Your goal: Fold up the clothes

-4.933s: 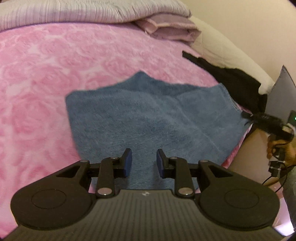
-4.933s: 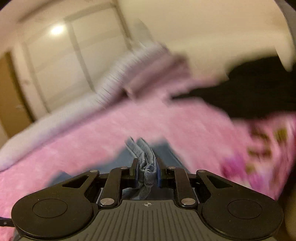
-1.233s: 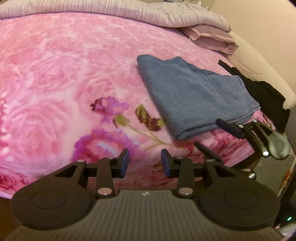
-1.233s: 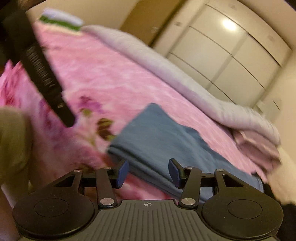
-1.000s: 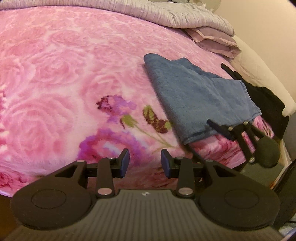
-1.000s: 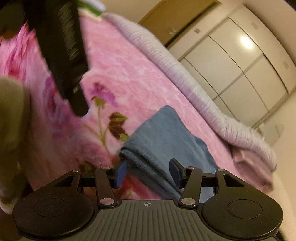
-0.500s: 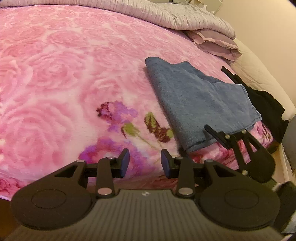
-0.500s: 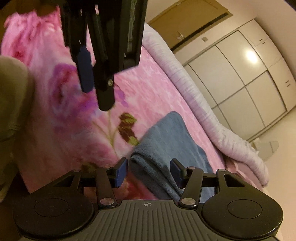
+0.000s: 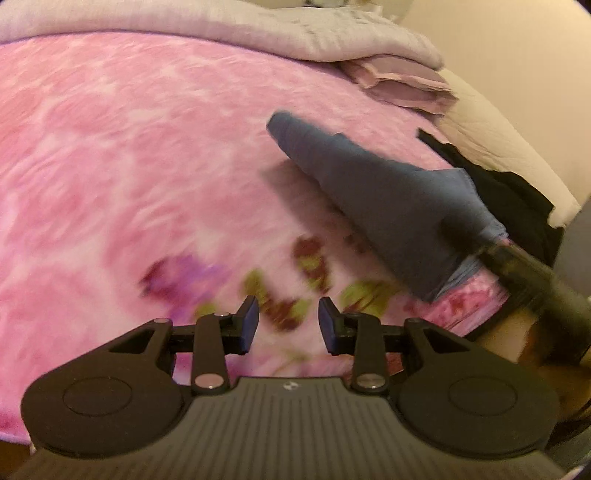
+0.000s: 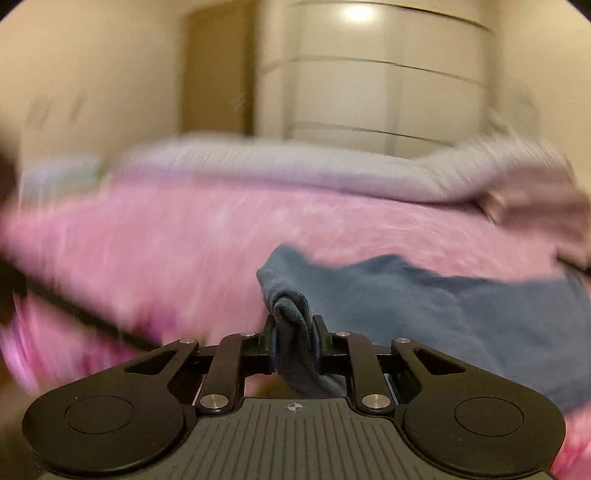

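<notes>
A folded blue towel [image 9: 384, 199] lies on the pink floral blanket [image 9: 147, 177], its near corner lifted off the bed. My right gripper [image 10: 294, 334] is shut on that near corner of the blue towel [image 10: 424, 306], and cloth bunches between the fingers. In the left wrist view the right gripper [image 9: 524, 273] shows as a blurred dark bar at the towel's lower right end. My left gripper [image 9: 288, 325] hovers open over the blanket's flower print, left of the towel, with nothing between its fingers.
A lilac striped cover [image 9: 221, 33] and a folded mauve cloth [image 9: 406, 85] lie at the bed's far side. A black garment [image 9: 506, 192] lies over a cream pillow [image 9: 498, 140] at right. A white wardrobe [image 10: 388, 81] and a brown door [image 10: 218, 70] stand beyond the bed.
The right gripper went from open in front of the towel's near edge to shut on it, and that edge has risen. The left gripper stayed open and swung slightly.
</notes>
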`<state>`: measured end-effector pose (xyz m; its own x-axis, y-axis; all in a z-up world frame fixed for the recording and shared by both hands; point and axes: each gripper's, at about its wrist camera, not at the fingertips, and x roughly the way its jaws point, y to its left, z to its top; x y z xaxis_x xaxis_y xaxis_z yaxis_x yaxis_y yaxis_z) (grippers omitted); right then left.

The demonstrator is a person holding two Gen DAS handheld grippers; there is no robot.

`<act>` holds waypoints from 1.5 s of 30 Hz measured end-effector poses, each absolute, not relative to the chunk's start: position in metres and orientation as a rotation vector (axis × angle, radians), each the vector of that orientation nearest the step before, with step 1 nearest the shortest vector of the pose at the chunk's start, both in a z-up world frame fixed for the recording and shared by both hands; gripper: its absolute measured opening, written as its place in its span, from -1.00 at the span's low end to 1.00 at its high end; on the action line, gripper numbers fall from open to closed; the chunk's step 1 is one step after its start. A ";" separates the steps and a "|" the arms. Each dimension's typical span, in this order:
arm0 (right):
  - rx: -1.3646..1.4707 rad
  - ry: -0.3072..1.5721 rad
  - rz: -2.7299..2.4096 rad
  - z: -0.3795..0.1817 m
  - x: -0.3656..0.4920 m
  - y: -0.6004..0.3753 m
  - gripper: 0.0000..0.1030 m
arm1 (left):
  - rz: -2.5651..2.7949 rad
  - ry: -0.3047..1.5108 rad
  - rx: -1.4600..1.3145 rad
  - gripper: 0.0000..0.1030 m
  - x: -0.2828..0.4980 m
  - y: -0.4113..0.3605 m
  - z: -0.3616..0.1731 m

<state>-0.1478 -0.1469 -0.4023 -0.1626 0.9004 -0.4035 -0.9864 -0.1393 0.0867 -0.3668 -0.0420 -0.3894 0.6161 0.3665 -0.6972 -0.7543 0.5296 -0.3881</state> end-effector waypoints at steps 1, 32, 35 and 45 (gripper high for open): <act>-0.196 0.455 1.682 -0.392 -0.126 -0.147 -0.71 | 0.694 0.589 -0.724 -0.42 -0.355 -0.038 -0.387; 0.735 1.197 0.934 -0.443 0.185 -0.223 0.31 | 0.349 0.621 -0.790 -0.41 -0.127 0.021 -0.419; 0.800 1.231 0.949 -0.451 0.177 -0.225 0.31 | 0.342 0.617 -0.837 -0.41 -0.123 0.019 -0.426; 0.636 1.192 1.047 -0.441 0.224 -0.168 -0.80 | 0.323 0.583 -0.869 -0.43 -0.093 0.004 -0.434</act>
